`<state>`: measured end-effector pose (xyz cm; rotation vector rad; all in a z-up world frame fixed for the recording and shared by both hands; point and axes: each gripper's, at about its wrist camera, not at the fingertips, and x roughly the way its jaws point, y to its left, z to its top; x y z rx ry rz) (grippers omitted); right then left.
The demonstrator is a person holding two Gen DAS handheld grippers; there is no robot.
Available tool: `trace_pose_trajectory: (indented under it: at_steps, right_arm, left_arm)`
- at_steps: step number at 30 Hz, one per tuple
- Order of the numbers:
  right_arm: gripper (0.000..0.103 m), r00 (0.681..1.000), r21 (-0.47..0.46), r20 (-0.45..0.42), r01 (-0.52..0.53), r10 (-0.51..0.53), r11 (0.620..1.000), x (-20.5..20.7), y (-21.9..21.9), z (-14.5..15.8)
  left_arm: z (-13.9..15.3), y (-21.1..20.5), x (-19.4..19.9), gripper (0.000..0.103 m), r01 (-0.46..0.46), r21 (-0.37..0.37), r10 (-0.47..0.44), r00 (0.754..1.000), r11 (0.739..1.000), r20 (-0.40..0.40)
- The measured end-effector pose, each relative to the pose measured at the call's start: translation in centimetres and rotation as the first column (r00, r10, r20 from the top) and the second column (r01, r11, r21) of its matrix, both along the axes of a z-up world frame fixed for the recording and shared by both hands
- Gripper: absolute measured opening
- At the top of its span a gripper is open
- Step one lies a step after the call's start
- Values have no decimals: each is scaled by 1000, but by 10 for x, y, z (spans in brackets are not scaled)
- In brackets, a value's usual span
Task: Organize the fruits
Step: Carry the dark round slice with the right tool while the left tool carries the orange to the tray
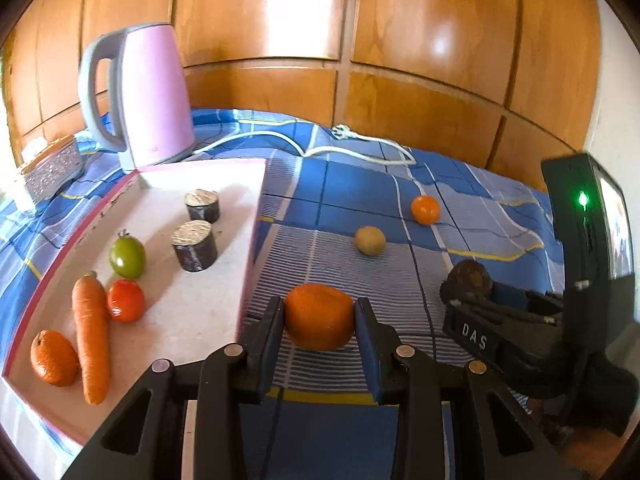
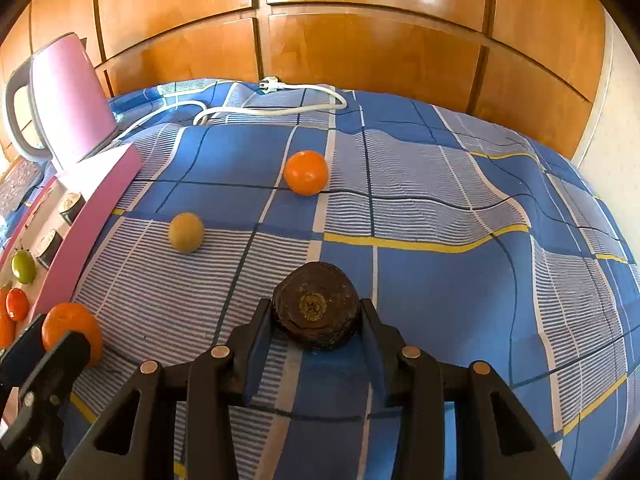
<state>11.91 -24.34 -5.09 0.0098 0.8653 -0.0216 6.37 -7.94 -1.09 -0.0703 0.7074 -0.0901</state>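
On the right gripper [image 1: 466, 300], white letters read "DAS"; its fingers clamp a dark brown ridged round fruit [image 2: 316, 306]. Left gripper [image 1: 320, 320] fingers clamp a flattened orange mandarin [image 1: 319, 317].

The letters "DAS" stand in white on the black right tongs [image 1: 466, 300], seen from the left wrist.

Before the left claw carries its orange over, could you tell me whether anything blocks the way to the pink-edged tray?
Nothing visible does. The left claw grips the orange just right of the tray, with only bare cloth between. Open tray surface lies beside the red tomato and dark cylinder.
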Motion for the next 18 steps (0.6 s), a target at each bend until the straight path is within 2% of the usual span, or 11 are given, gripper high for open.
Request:
trace_pose_trajectory:
  at_steps: [18]
  right_arm:
    - [42,992,43,61,-113,111,993,-22,20,11]
  left_arm:
    - [21,23,-24,36,-75,-30,78,992,997,100]
